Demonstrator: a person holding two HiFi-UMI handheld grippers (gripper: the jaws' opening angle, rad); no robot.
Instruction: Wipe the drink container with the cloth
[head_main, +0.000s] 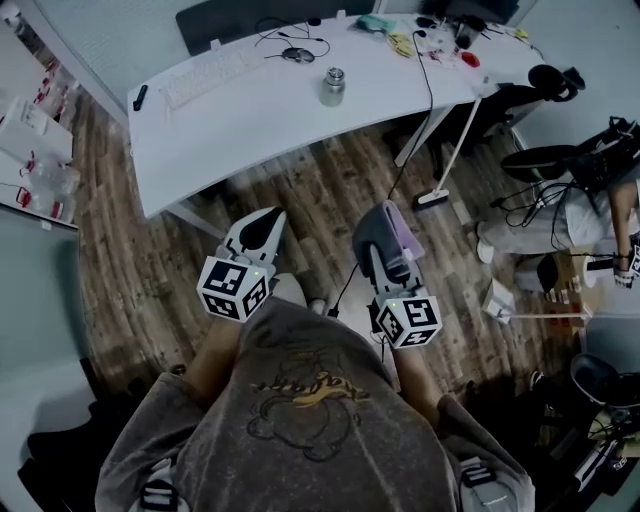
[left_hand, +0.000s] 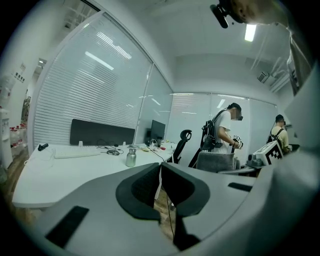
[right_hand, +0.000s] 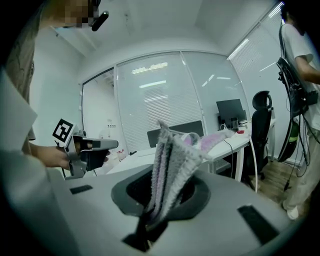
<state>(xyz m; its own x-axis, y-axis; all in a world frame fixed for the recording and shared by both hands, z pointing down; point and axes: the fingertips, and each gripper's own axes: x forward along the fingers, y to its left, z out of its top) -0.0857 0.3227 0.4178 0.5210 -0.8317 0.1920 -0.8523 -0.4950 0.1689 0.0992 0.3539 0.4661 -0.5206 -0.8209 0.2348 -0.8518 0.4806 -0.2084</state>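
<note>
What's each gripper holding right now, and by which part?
The right gripper is shut on the cloth, pinching its bunched lower end. The left gripper is shut and empty.

Head view: the camera sits above the person and faces steeply down past the left gripper (head_main: 268, 218) and right gripper (head_main: 386, 222) to the floor, with the white desk (head_main: 250, 120) far off at 12 o'clock. Each gripper view rides close behind its own jaws and faces almost level; the right one is so near that the cloth (right_hand: 170, 165) fills its centre, with the left gripper at 9 o'clock. All three views share the desk, and the head and left gripper views share the steel bottle (head_main: 332, 86).
</note>
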